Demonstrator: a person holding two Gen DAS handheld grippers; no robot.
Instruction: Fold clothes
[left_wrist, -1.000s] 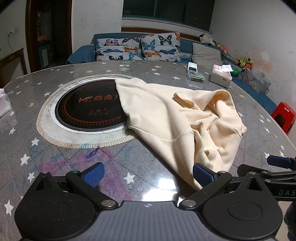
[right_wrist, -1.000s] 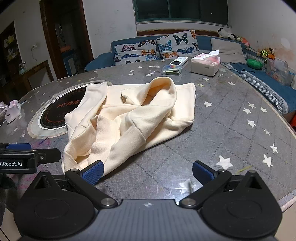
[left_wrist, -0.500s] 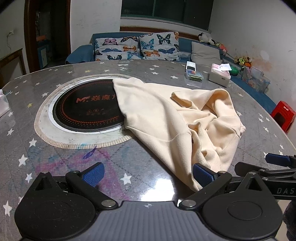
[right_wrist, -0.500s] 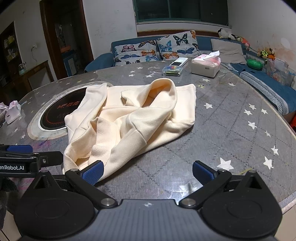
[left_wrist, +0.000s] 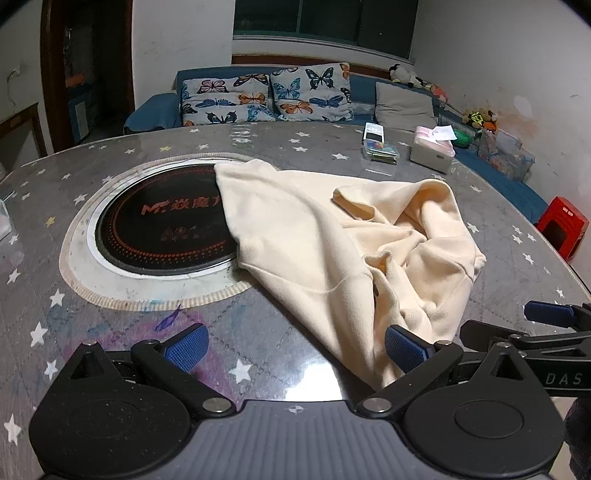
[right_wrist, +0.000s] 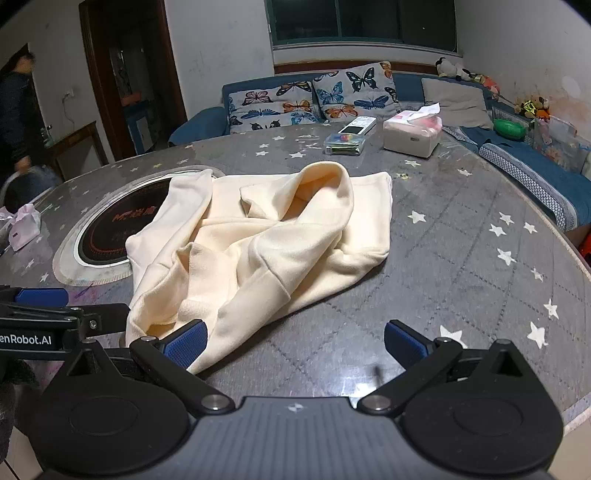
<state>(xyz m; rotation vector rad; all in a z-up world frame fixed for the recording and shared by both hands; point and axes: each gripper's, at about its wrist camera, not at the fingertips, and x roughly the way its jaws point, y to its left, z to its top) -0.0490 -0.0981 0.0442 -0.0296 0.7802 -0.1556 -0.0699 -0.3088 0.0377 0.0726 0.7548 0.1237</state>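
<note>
Left tongs (left_wrist: 295, 349): nearest the camera, spread wide and empty; the right-hand blue pad lies against the near tip of the garment, with bare tabletop between the pads.
Right tongs (right_wrist: 295, 345): also spread wide and empty; the left-hand pad sits at the garment's near hem, the other pad over bare surface.
Cream garment (right_wrist: 258, 243): crumpled in a loose heap at mid-tabletop, hood or neck opening raised toward the far side, one edge draped over the rim of the round hob.
Step in hand (judged): approach to a first grasp; folding proper not begun, since the cloth is bunched.
Advice for the grasp: take the near hem at two well-separated points, one per tongs, pinching a single layer only; lift and draw the cloth flat before any fold.
Risk: pads catching several layers, which would drag the heap along rather than spread it.
Tabletop (right_wrist: 461, 258): grey, star-patterned, glossy; the cloth should slide easily.
Round hob (left_wrist: 159, 229): dark inset disc, partly covered by the garment.
Far items: tissue box (right_wrist: 412, 134) and small packets, well clear of the garment.
</note>
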